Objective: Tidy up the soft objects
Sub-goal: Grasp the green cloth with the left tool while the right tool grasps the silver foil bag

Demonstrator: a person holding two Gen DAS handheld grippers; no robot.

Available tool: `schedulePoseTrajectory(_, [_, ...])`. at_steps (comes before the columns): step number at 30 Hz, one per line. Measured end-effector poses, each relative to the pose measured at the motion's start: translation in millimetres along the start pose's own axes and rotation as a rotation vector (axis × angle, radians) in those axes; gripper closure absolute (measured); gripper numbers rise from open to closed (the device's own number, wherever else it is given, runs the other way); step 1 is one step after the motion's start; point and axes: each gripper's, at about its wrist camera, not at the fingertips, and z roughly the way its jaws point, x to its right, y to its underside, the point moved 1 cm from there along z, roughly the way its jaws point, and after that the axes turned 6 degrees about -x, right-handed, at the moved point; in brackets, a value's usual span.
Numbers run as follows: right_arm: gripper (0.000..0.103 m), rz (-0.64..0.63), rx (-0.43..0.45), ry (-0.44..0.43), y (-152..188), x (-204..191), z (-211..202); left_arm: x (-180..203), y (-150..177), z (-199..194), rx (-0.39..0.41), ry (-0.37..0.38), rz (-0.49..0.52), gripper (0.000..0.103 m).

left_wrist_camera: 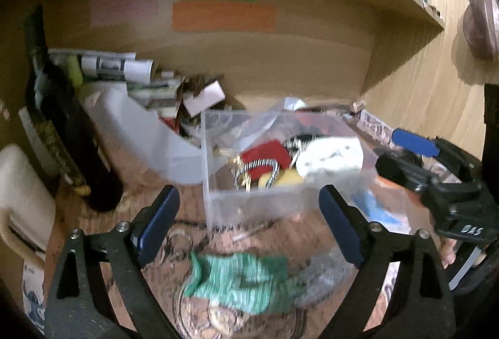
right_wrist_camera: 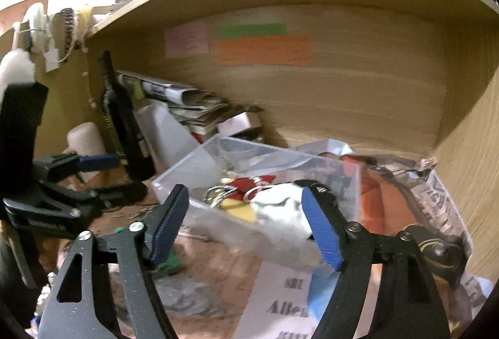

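Left wrist view: left gripper (left_wrist_camera: 248, 223) w/ jaws spread wide, nothing between them. Directly below/just short of the fingertips lies a green knit cloth (left_wrist_camera: 241, 279), crumpled on the patterned desk surface (left_wrist_camera: 103, 164), untouched. Just past the fingertips sits a clear plastic bin (left_wrist_camera: 280, 192); inside it a white soft item (left_wrist_camera: 327, 159), a red piece (left_wrist_camera: 266, 156), a yellow piece and a striped cord or strap w/ metal rings. Dark bottle (left_wrist_camera: 59, 127) well off to the gripper's left, beside a white container of papers. Right gripper enters at far right edge, level w/ the bin's side.

Right wrist view: right gripper (right_wrist_camera: 246, 226) also wide apart, empty. The bin is immediately ahead; the right finger (right_wrist_camera: 321, 236) overlaps the white soft item in frame, contact can't be told (blur). A sliver of the green cloth shows low, near the left finger. Printed paper (right_wrist_camera: 280, 301) lies under and below the gripper; crinkled foil/newsprint bag to its right. Left gripper seen at far left, apart from the bin.

Judgement: step in hand looks like pickup of the green cloth, bin already holds other soft things. Next move prob. needs left gripper to drop straight down, pinch a raised fold, lift clear of the bin wall, release inside. Cloth is limp, so grab the bunched middle.
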Motion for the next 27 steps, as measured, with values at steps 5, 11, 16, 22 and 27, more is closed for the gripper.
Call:
schedulePoseTrajectory(5, [0.026,-0.006,-0.036,-0.037,16,-13,4,-10,27,10,-0.071,-0.013,-0.030,0.011])
schedulePoseTrajectory(11, [0.026,0.003,-0.135,-0.091,43,-26,22,-24,57,33,-0.160,-0.041,-0.074,0.011])
schedulePoseTrajectory(16, [0.026,0.001,-0.218,-0.112,64,-35,38,-35,74,45,-0.207,-0.042,-0.114,0.011])
schedulePoseTrajectory(22, [0.027,0.015,-0.301,-0.138,81,-37,55,-39,82,50,-0.201,-0.027,-0.143,0.012])
schedulePoseTrajectory(27, [0.042,-0.020,-0.312,-0.141,84,-43,54,-36,84,49,-0.186,-0.024,-0.139,0.034])
